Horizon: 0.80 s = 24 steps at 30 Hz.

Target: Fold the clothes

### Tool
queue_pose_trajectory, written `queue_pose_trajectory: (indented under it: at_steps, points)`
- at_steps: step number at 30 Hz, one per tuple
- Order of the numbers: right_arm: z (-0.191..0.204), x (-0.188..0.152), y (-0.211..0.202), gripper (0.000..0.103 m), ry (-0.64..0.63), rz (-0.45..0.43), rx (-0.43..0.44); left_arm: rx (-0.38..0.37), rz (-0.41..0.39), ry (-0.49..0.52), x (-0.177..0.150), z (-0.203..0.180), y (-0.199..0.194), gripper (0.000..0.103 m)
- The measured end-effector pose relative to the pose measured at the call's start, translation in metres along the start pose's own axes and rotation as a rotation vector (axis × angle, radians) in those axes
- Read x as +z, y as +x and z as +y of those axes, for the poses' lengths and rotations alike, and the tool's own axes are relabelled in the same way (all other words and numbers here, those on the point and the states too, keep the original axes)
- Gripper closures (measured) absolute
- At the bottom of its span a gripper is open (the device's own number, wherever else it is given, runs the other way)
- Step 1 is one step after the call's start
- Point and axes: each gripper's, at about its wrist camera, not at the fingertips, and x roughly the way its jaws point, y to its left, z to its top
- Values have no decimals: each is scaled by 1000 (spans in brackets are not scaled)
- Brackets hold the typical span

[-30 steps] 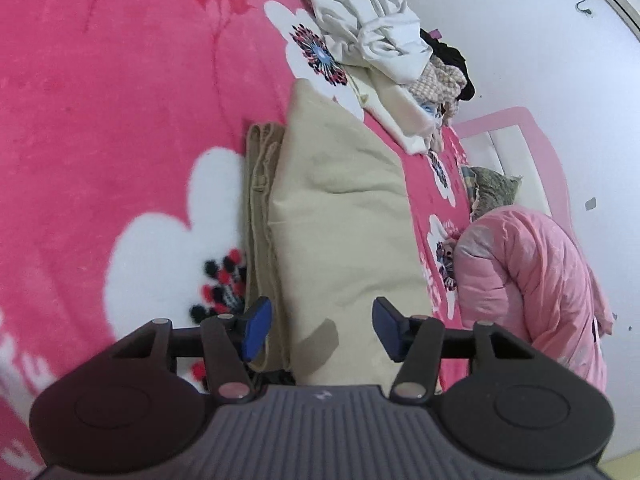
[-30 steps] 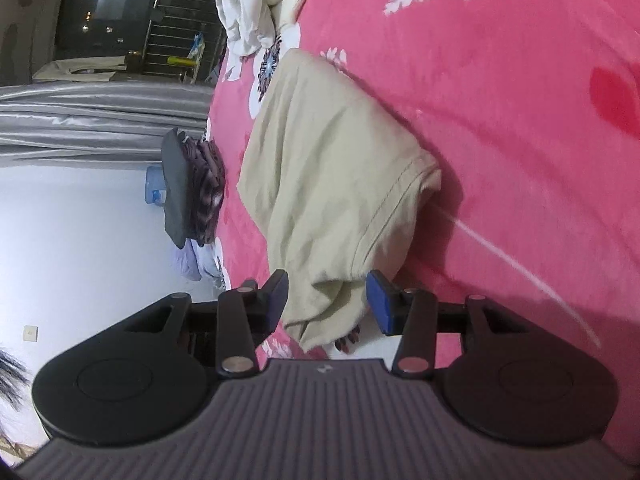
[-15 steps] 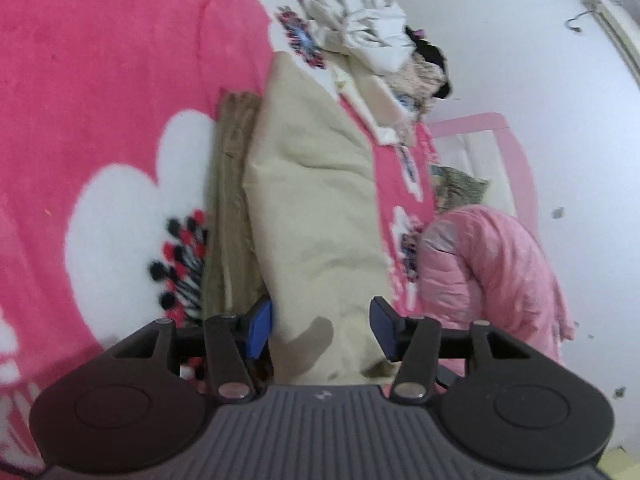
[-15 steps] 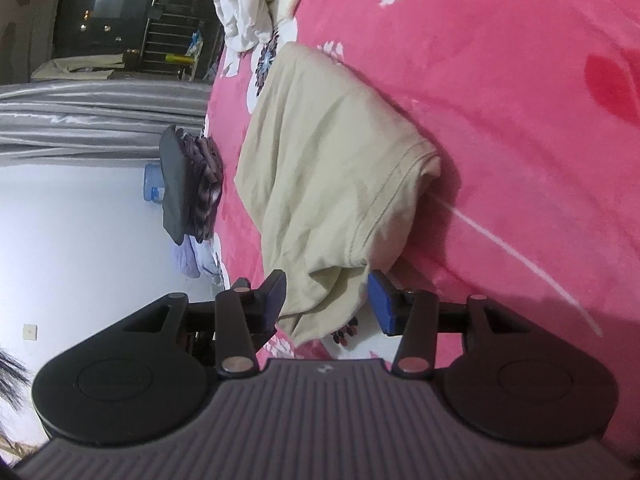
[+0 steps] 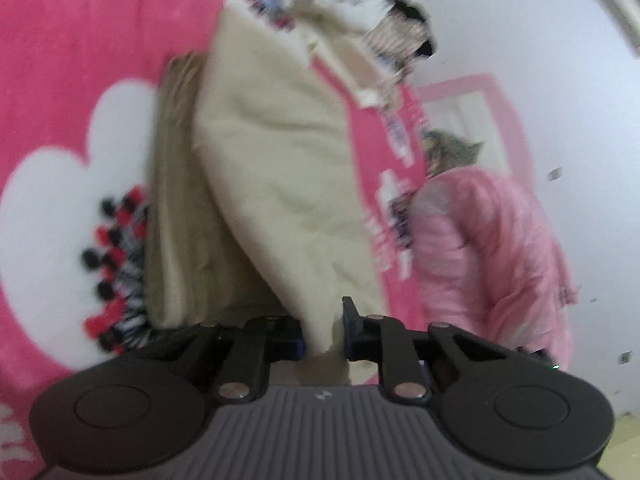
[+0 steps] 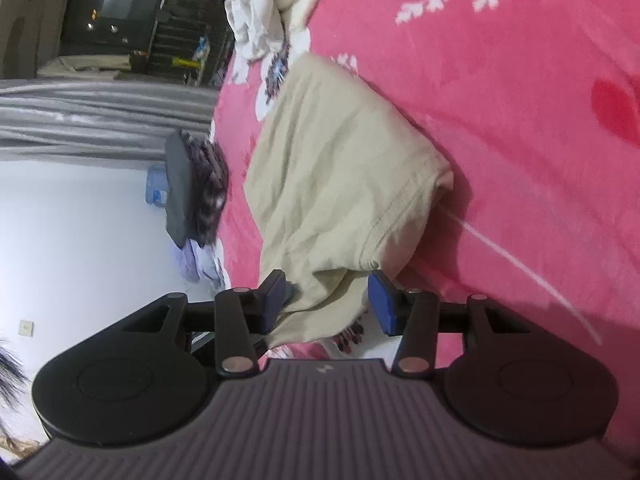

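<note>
Beige garment (image 5: 280, 184) lies on the pink floral bed (image 5: 72, 60), partly doubled over. Left tongs (image 5: 323, 338) have narrowed onto a lifted edge of it; view is blurred, so a firm pinch can't be confirmed. Right tongs (image 6: 326, 302) stand spread, with the garment's hem corner (image 6: 328, 304) lying between the pads, nothing clamped. Risks, as a judgement: left may hold a thin single layer that slips when pulled; right closing here could bunch the stitched hem, skewing the fold. Loose clothes pile (image 5: 340, 8) sits near, could snag
</note>
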Motion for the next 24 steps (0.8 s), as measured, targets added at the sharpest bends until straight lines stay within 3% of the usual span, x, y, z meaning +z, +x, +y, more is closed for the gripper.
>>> queue_pose_trajectory:
  at_steps: [3, 7, 11, 15, 19, 24]
  points:
    - [-3, 4, -2, 58, 79, 2, 85, 0, -24, 79, 1, -9, -2, 87]
    - [-14, 5, 12, 59, 262, 72, 212, 1, -57, 185, 3, -21, -5, 87]
    - [-19, 6, 29, 59, 385, 141, 239, 17, -71, 305, 5, -34, -6, 88]
    - [-14, 9, 43, 58, 431, 208, 233, 28, -64, 397, 7, -45, -7, 88]
    - [-9, 13, 59, 57, 411, 266, 164, 39, -56, 490, 8, -56, -8, 88]
    - [-17, 14, 80, 57, 462, 287, 137, 42, -50, 562, 10, -62, -8, 88]
